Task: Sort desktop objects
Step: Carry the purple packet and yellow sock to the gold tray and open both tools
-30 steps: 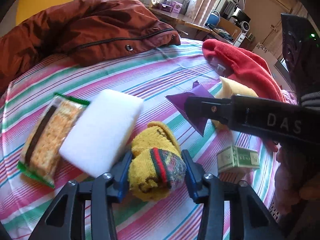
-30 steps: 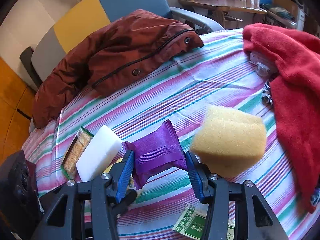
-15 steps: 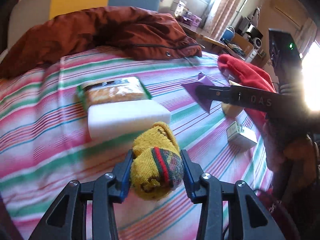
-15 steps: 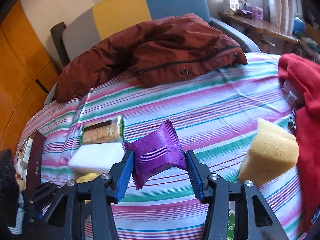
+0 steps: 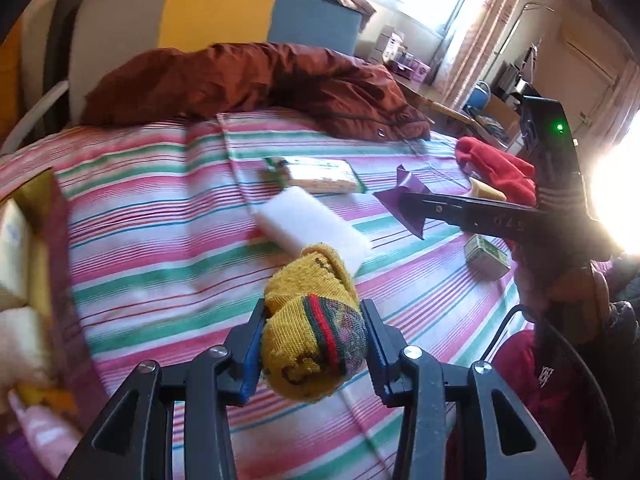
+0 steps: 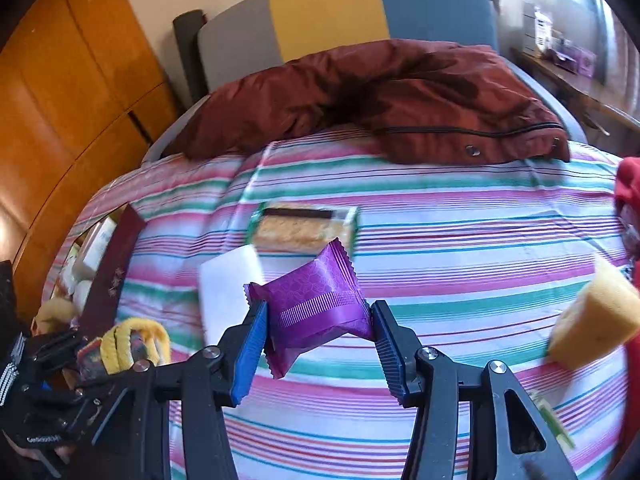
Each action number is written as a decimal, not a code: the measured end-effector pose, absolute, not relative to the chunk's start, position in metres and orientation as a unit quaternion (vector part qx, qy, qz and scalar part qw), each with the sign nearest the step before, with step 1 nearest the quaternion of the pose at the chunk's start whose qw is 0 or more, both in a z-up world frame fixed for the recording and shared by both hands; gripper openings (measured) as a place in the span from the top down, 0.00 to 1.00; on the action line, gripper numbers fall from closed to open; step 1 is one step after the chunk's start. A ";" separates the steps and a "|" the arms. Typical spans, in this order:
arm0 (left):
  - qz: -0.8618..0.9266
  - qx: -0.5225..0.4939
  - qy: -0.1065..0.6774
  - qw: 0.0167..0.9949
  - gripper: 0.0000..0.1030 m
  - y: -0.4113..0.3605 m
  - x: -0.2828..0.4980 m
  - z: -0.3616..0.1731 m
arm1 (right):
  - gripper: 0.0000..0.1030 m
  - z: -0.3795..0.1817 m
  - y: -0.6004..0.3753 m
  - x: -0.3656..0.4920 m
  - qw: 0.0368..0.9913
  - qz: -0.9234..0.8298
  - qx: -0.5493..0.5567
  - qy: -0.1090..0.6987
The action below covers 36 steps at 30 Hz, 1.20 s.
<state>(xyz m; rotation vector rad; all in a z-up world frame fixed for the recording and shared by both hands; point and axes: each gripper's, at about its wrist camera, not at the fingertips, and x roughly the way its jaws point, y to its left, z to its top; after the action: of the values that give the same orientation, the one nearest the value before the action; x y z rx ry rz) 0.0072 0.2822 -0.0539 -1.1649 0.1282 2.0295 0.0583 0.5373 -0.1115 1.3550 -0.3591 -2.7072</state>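
My left gripper (image 5: 314,342) is shut on a rolled yellow sock (image 5: 314,332) with a red and green band, held above the striped tablecloth (image 5: 160,248). My right gripper (image 6: 318,326) is shut on a purple snack packet (image 6: 318,304), also lifted; the packet shows in the left wrist view (image 5: 408,204). A white sponge block (image 5: 312,226), a green-edged cracker pack (image 5: 320,174), a yellow sponge (image 6: 592,320) and a small green box (image 5: 486,254) lie on the cloth.
A dark red box (image 6: 110,276) holding several items stands at the table's left edge, also in the left wrist view (image 5: 60,280). A brown jacket (image 6: 380,100) lies across the far side. A red cloth (image 5: 496,164) lies at the right. A chair (image 6: 340,12) stands behind.
Both grippers have swung left with their loads held. The box at the left edge has come into view; the yellow sponge and red cloth have slid toward the right edge.
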 end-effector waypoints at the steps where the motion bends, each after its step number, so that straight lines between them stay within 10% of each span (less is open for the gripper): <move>1: 0.800 -0.458 0.046 0.384 0.58 0.275 0.007 -0.053 | 0.49 -0.111 0.531 0.059 0.052 -0.887 0.444 -0.118; 24: 0.901 -0.391 -0.067 0.175 0.56 0.076 -0.048 -0.003 | 0.48 -0.057 0.306 0.025 0.242 -0.869 0.416 -0.114; 29: 0.902 -0.406 -0.100 0.111 0.47 0.033 -0.073 -0.014 | 0.21 -0.052 0.268 -0.006 0.263 -0.856 0.413 -0.164; 36: 0.889 -0.430 -0.117 0.104 0.45 0.015 -0.068 -0.036 | 0.21 -0.069 0.254 0.008 0.262 -0.849 0.438 -0.139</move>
<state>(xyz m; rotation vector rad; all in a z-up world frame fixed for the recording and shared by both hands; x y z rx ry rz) -0.0681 0.0153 -0.0360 -1.2691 -0.3448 2.6214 0.0081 0.2544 -0.0694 1.1844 -0.3771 -2.2978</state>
